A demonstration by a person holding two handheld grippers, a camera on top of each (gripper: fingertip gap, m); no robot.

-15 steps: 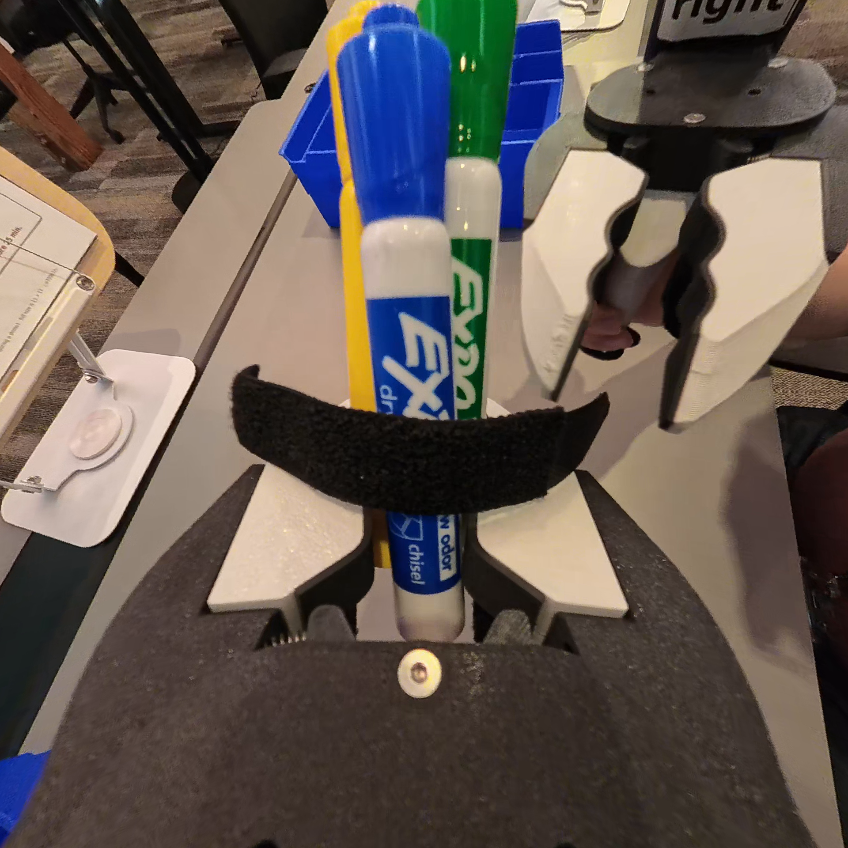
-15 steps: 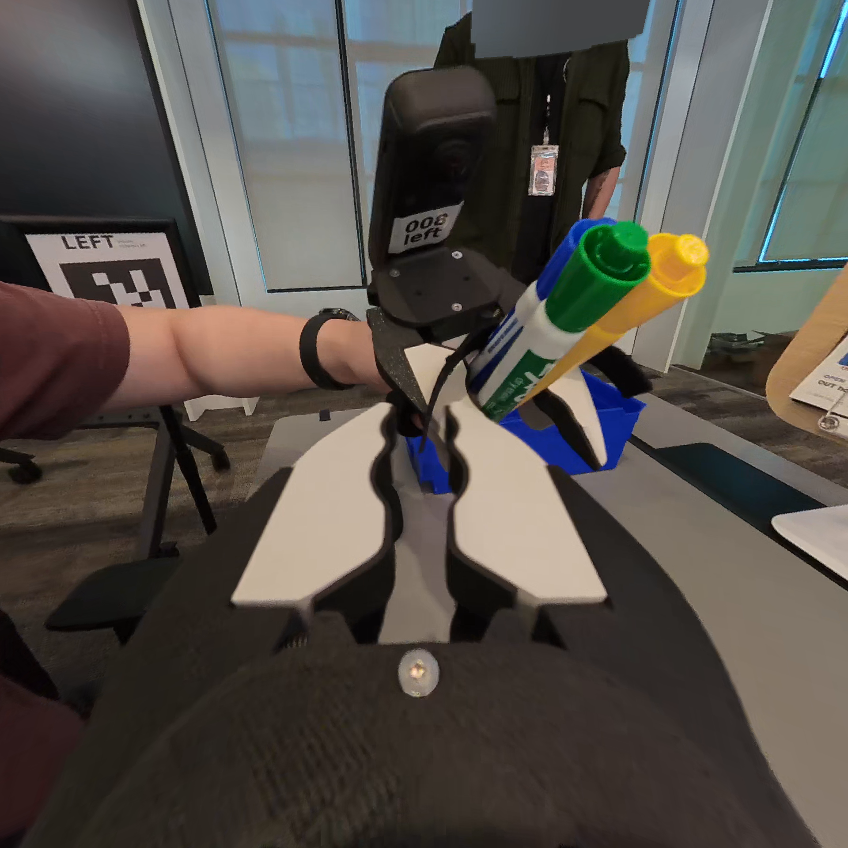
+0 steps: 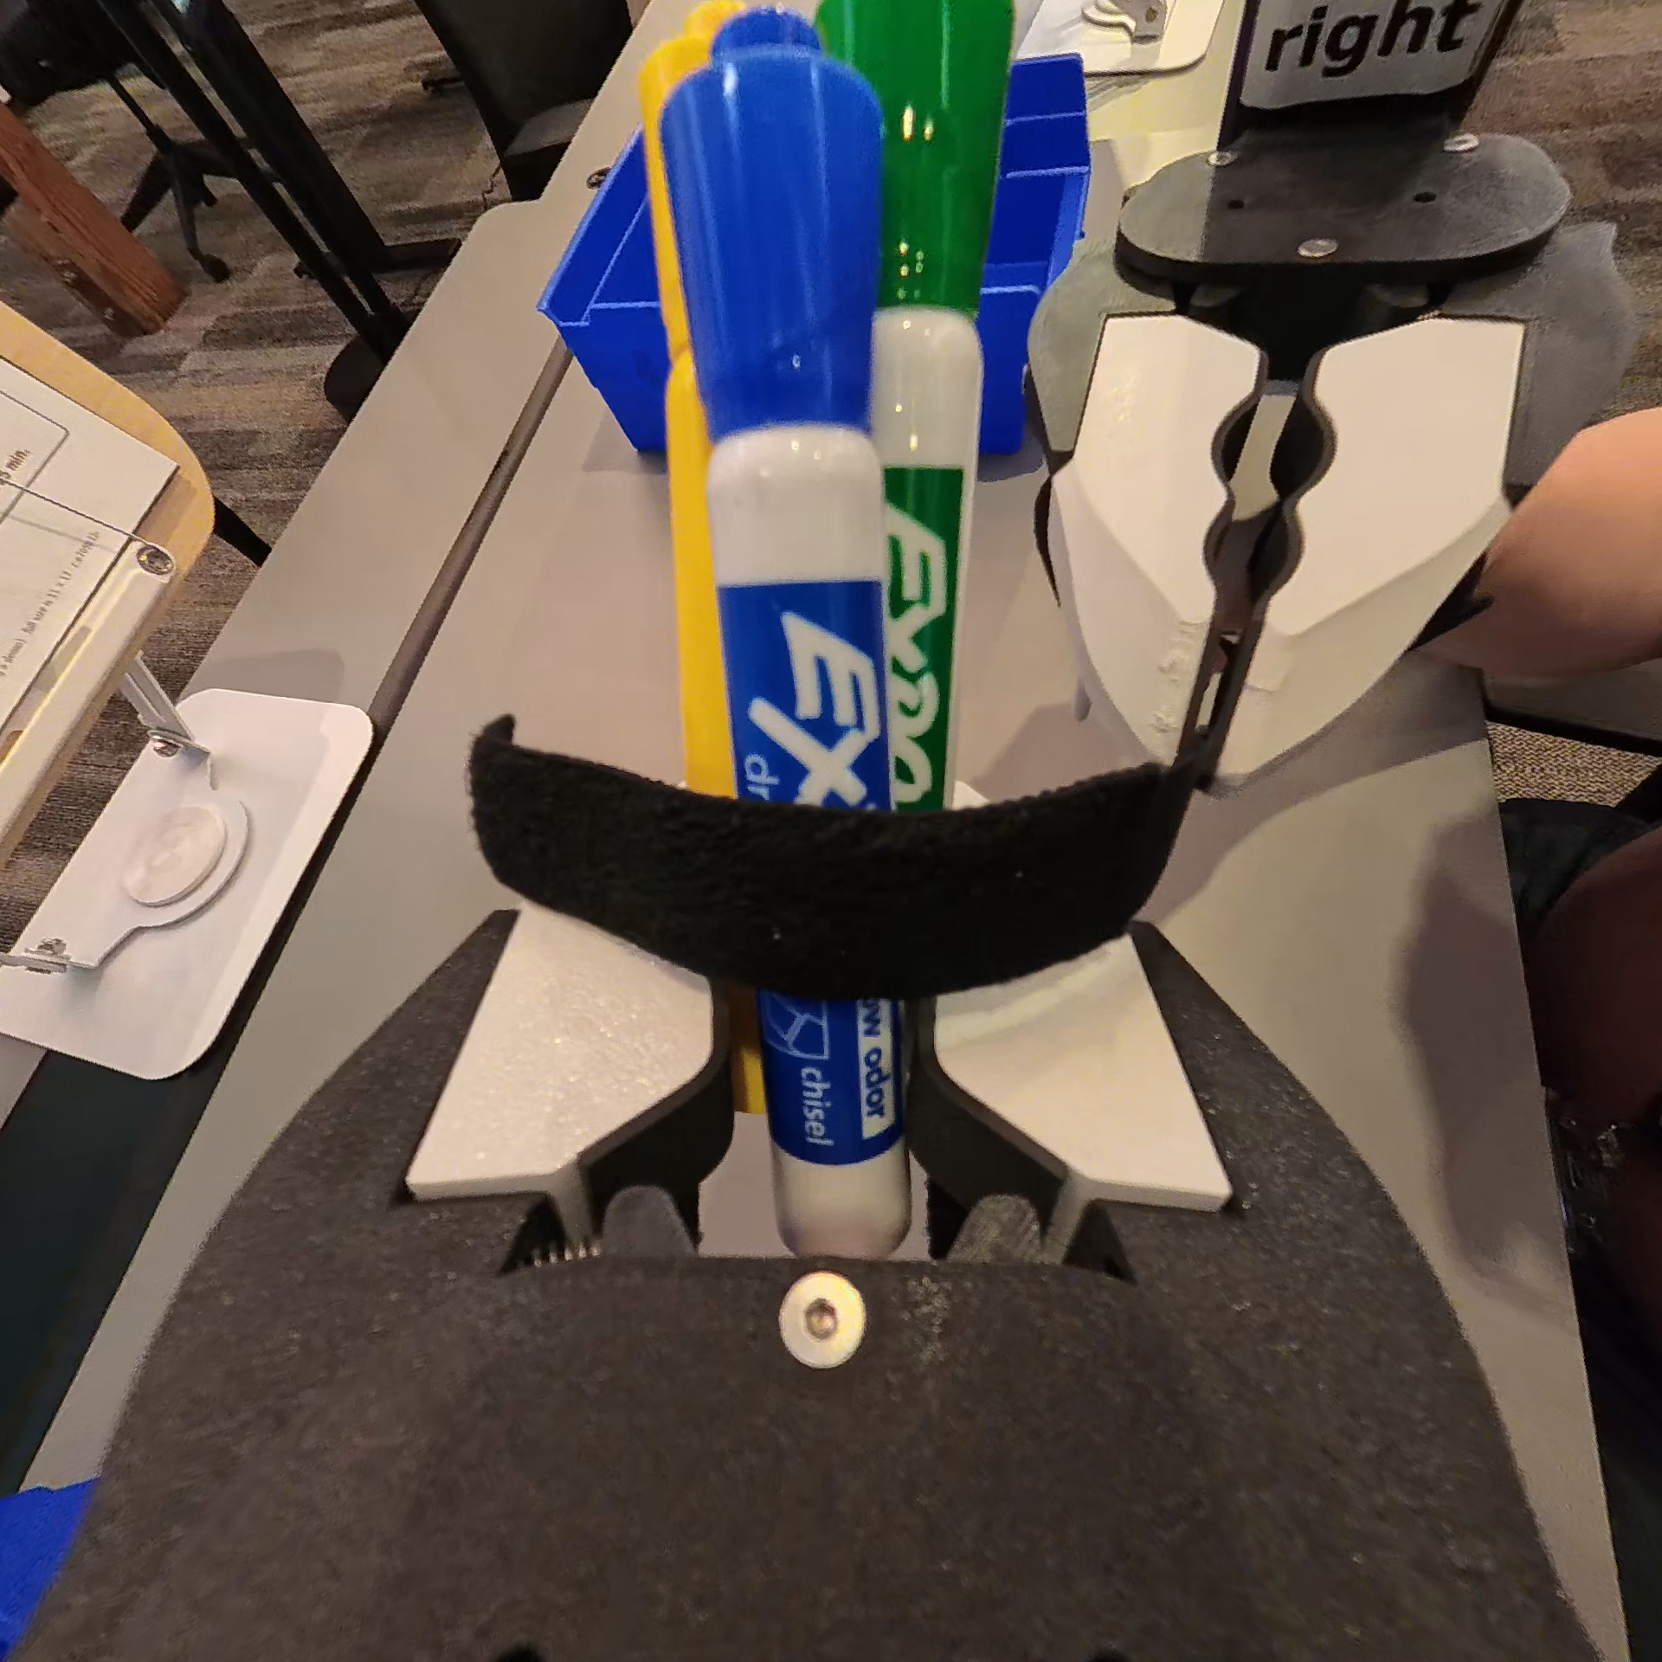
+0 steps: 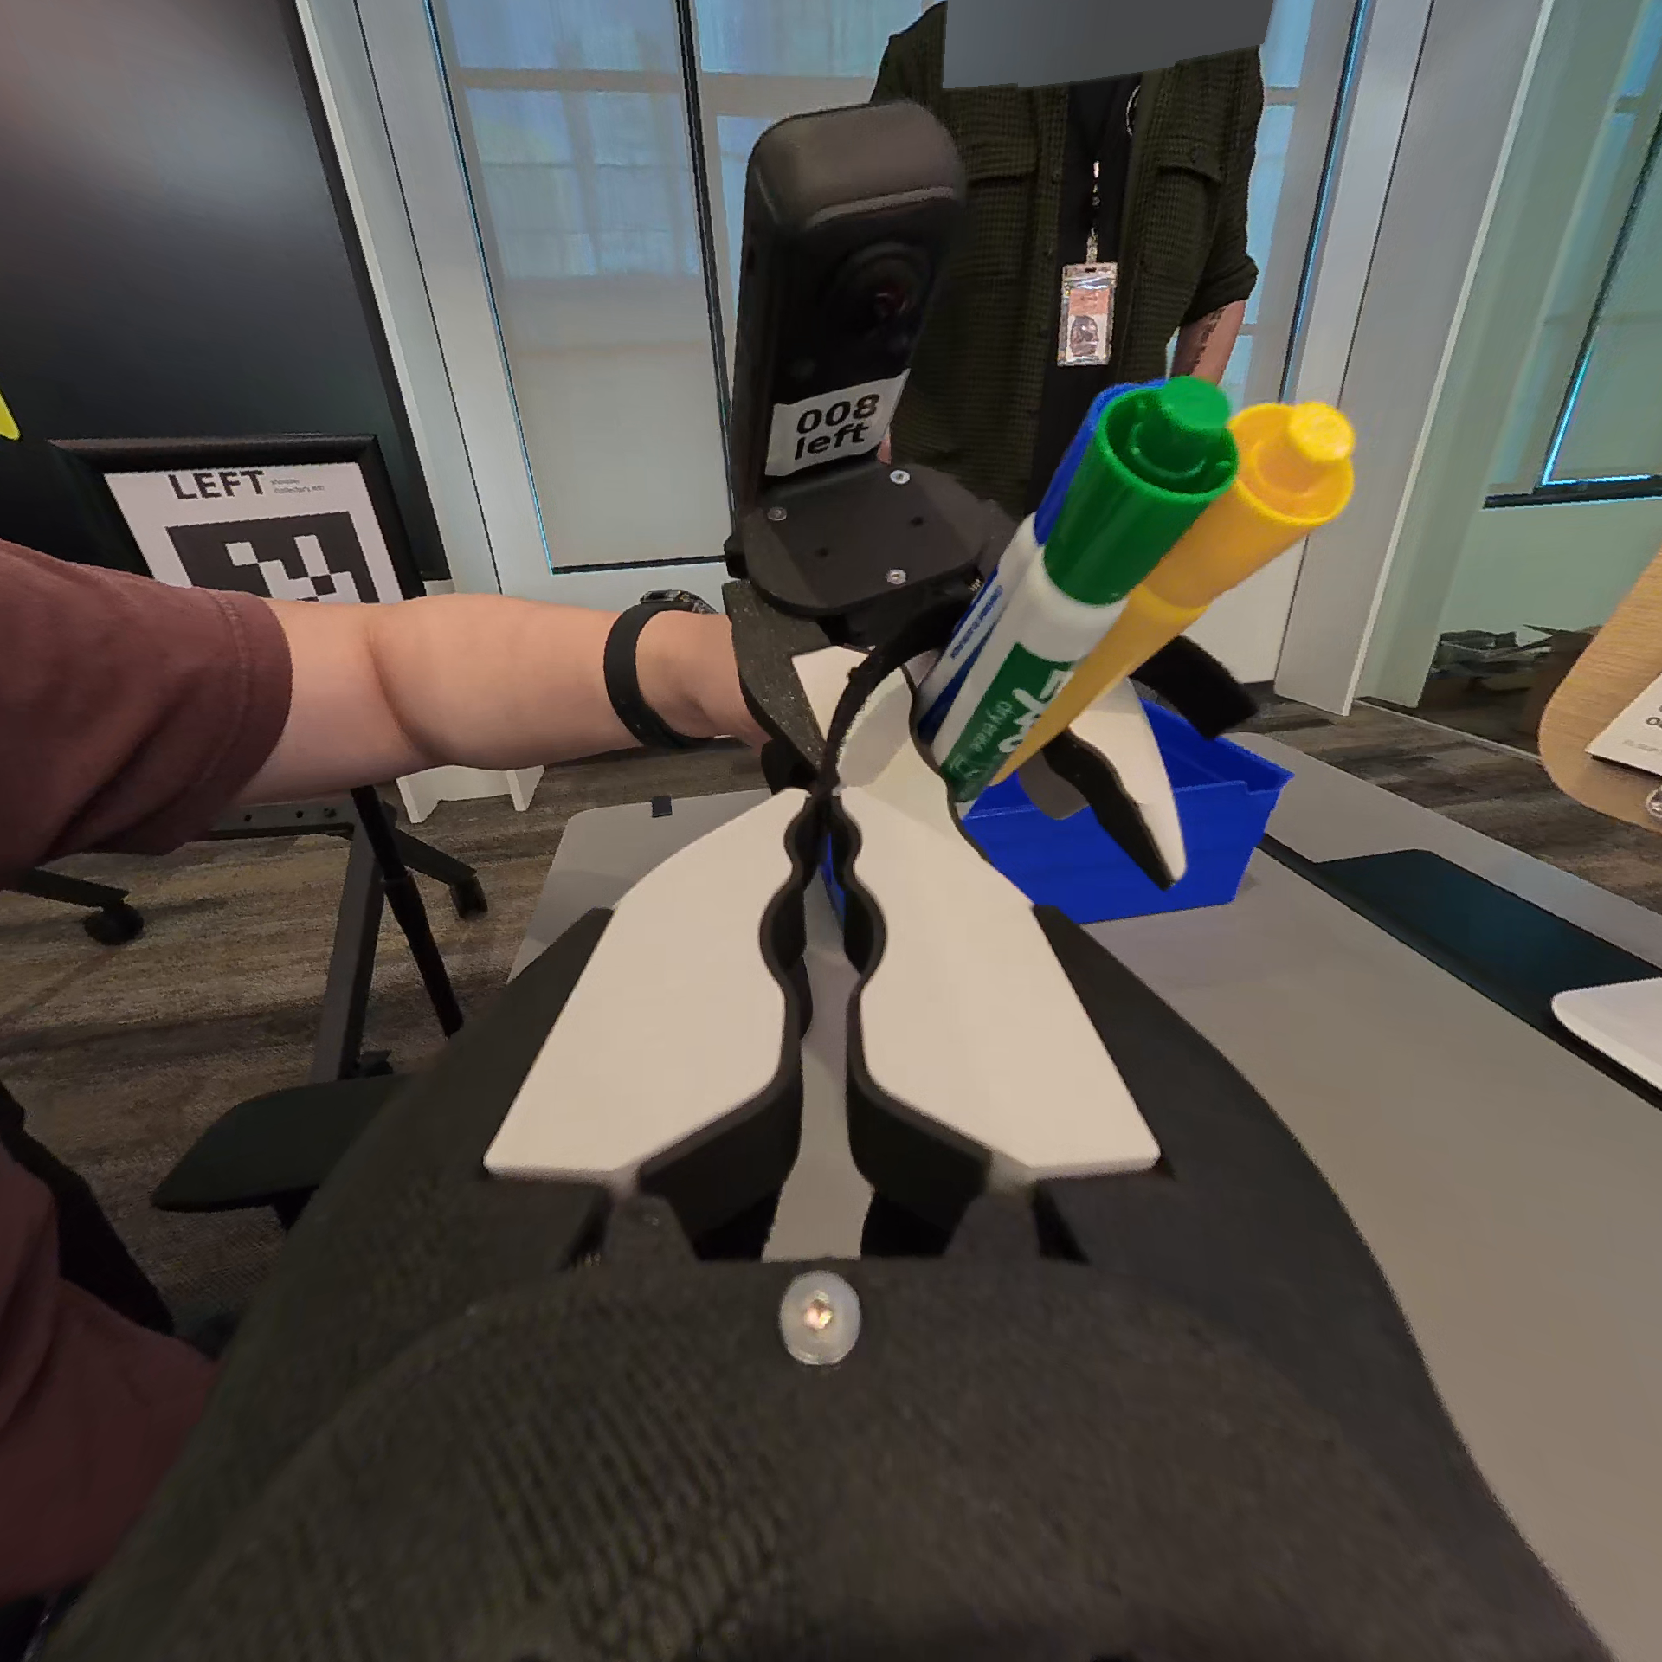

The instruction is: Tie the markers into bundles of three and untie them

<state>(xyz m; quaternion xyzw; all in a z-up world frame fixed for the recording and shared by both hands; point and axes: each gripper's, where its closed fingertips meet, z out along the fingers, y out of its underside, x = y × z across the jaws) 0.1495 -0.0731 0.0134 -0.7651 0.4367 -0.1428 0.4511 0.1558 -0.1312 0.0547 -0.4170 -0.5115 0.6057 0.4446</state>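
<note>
Your left gripper (image 3: 823,791) is clamped on three markers at once: the blue marker (image 3: 791,504) on top, the green marker (image 3: 926,450) to its right, and the yellow marker (image 3: 688,558) tucked behind on the left. Their butt ends sit deep between the jaws, almost back at the hinge, and the capped ends stick out well past the fingertips, above the table (image 3: 432,576).

A black strap (image 3: 809,863) lies across the bundle just beyond your left fingertips. Its left end hangs free. Its right end runs to your right gripper (image 3: 1205,755), whose jaws are pressed together on it, pinching it at the very tips.

From the right wrist view, the strap (image 4: 850,710) rises in a thin arc from your right gripper's tips (image 4: 820,796) toward the bundle, where the green marker (image 4: 1079,576) and yellow marker (image 4: 1196,585) point up and right.

A blue bin (image 3: 612,306) stands on the table behind the markers, apart from both grippers.
</note>
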